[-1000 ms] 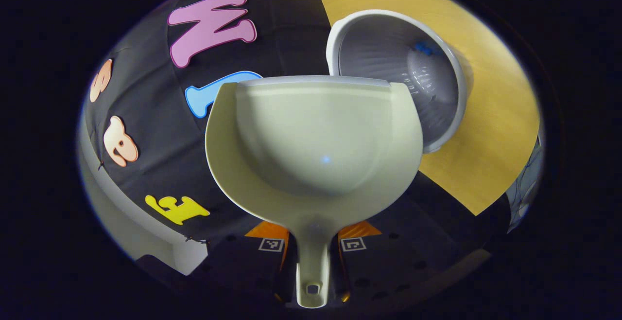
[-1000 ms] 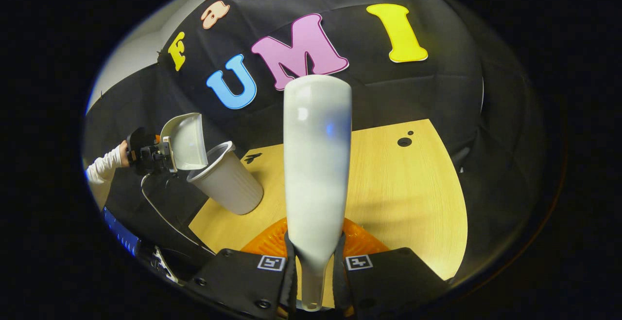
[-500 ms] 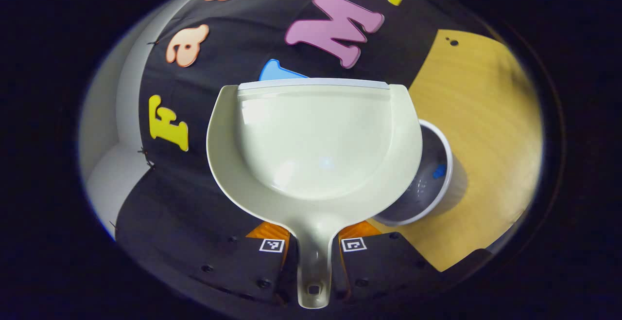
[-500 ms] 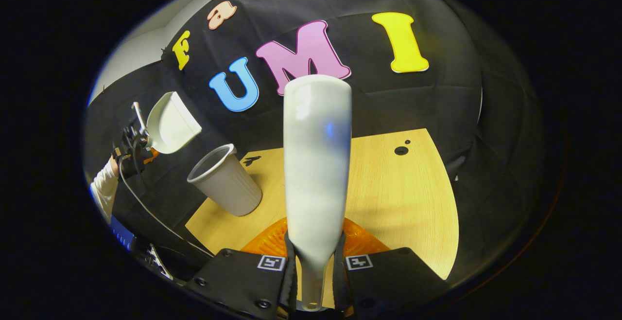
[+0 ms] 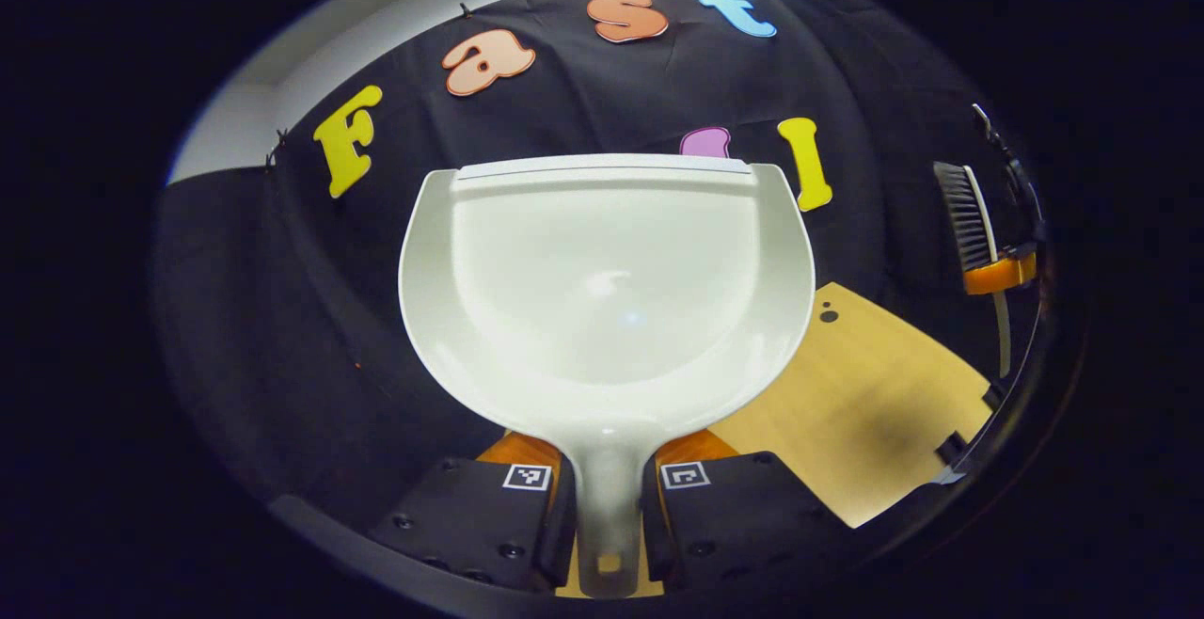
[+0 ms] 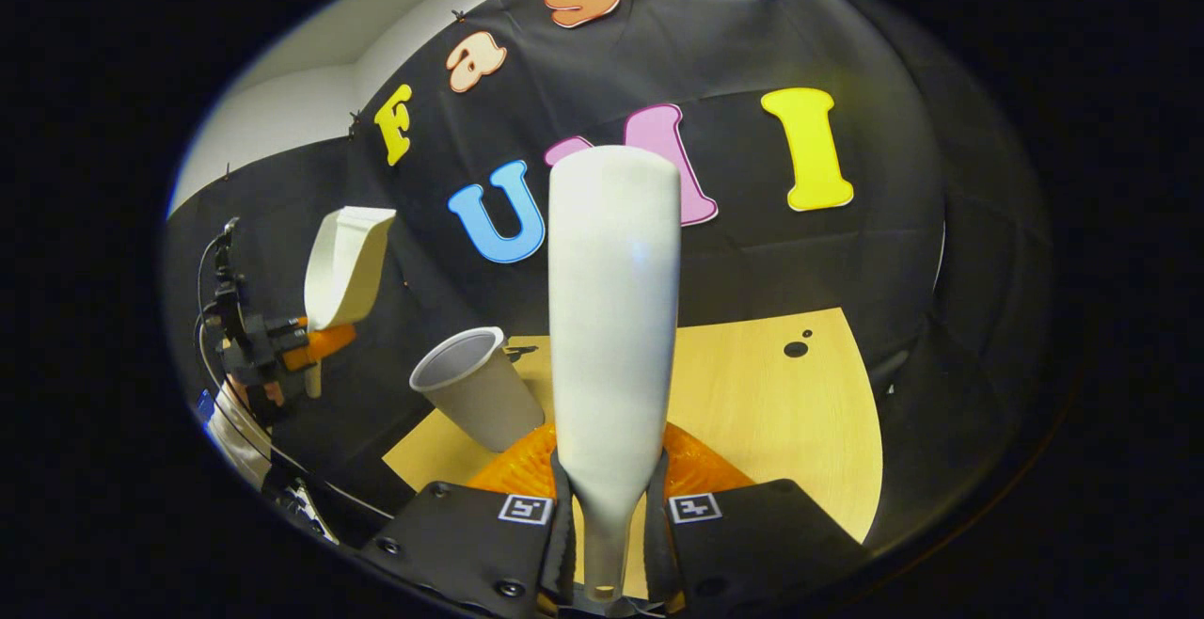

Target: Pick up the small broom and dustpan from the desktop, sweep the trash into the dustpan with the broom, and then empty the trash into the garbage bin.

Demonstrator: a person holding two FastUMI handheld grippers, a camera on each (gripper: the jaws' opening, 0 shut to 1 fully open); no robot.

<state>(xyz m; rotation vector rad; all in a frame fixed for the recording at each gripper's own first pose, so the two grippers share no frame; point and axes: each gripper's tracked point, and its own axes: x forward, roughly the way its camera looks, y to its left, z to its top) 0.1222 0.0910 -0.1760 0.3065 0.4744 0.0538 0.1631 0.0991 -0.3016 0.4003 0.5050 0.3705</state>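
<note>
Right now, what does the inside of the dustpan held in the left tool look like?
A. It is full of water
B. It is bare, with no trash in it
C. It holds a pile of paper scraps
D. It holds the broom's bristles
B: in the left gripper view the dustpan shows a smooth, bare pan, its handle clamped between the fingers of the left tool.

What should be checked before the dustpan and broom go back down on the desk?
1. Dustpan emptied: ok, its bowl looks bare.
2. Left gripper grip on the dustpan handle: ok, jaws closed on it.
3. Right gripper grip on the small broom: ok, jaws closed on its handle.
4. Garbage bin upright on the desk: ok.
5. Trash inside the bin: cannot tell.
6. Dustpan apart from the bin: ok, raised beside it.
</note>
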